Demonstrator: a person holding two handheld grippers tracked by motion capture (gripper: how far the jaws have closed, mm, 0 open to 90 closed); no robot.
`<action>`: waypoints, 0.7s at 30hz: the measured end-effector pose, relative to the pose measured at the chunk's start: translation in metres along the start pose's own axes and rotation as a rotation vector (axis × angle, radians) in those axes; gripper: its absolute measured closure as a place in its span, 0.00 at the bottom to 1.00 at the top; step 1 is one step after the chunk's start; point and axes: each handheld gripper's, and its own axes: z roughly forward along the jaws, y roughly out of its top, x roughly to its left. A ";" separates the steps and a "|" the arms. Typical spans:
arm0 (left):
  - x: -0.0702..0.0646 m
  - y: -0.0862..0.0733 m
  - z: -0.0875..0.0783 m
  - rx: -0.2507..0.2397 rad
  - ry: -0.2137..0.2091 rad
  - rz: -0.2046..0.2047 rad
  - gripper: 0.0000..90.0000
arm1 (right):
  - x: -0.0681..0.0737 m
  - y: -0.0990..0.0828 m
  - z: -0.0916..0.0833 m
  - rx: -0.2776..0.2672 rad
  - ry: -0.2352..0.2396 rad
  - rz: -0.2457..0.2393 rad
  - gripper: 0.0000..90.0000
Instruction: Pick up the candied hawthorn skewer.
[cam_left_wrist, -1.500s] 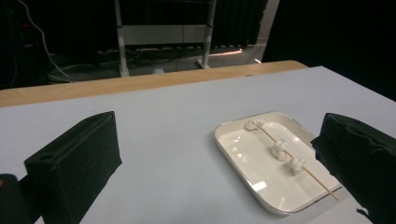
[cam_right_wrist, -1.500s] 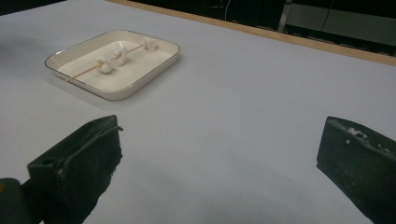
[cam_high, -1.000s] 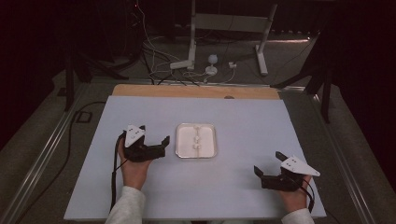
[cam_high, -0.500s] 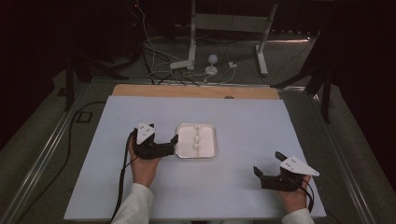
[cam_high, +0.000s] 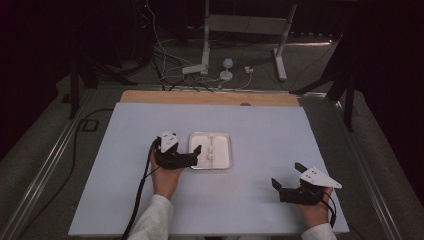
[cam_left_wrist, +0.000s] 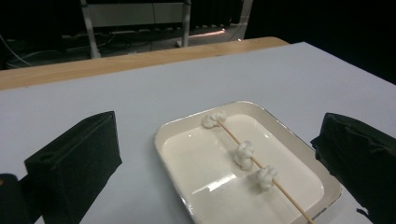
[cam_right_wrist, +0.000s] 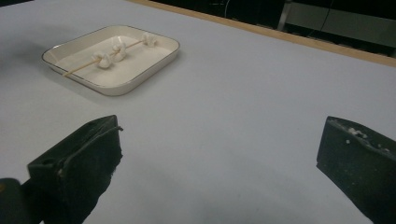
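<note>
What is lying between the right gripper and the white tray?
Nothing: in the right gripper view, bare table runs from the right gripper to the tray.

Dim room, grey floor (cam_high: 45, 150), tangled cables (cam_high: 165, 65), white stand (cam_high: 240, 30).

No text, label, brand, number or sign can be read in any of the views. The white tray (cam_left_wrist: 173, 135), the skewer (cam_left_wrist: 247, 157) lying in it and the pale sheet on the bench (cam_high: 270, 125) are plain and unmarked. The grey plates on top of the left tool (cam_high: 194, 154) and the right tool (cam_high: 285, 176) bear only small dark dots, not characters. The stands and cables beyond the bench are too dim and small to show any writing.
</note>
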 end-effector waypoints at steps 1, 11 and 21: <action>-0.001 0.000 0.002 0.004 -0.003 0.005 0.01 | 0.000 0.000 0.000 0.000 0.000 0.000 0.00; -0.011 -0.006 0.017 0.046 -0.020 0.006 0.01 | 0.000 0.000 0.001 0.005 0.000 -0.003 0.00; -0.021 -0.012 0.031 0.104 -0.028 0.013 0.01 | 0.000 0.000 0.001 0.007 0.000 -0.003 0.00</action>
